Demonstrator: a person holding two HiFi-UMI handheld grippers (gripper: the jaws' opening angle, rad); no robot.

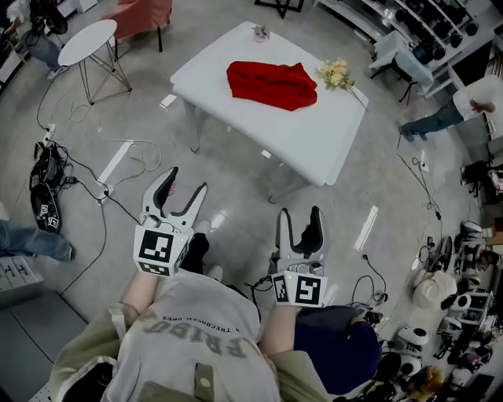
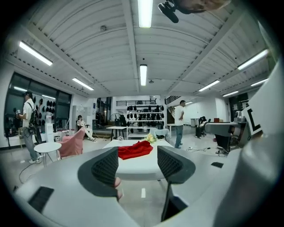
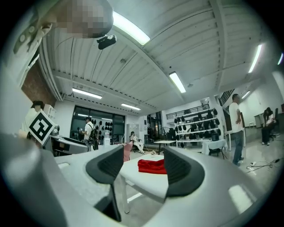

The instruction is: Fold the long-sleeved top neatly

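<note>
A red long-sleeved top (image 1: 272, 83) lies crumpled on the white table (image 1: 259, 110), well ahead of me. It also shows far off between the jaws as the top (image 2: 135, 150) in the left gripper view and the top (image 3: 152, 166) in the right gripper view. My left gripper (image 1: 182, 192) is held over the floor, short of the table, open and empty. My right gripper (image 1: 299, 230) hangs beside it, also open with nothing between its fingers. In the gripper views the left gripper (image 2: 137, 164) and right gripper (image 3: 143, 166) both point at the table.
A small bunch of flowers (image 1: 336, 74) lies on the table right of the top. A round side table (image 1: 88, 42) and a pink chair (image 1: 141, 16) stand at the far left. Cables (image 1: 94, 188) run over the floor. Several people stand around the room.
</note>
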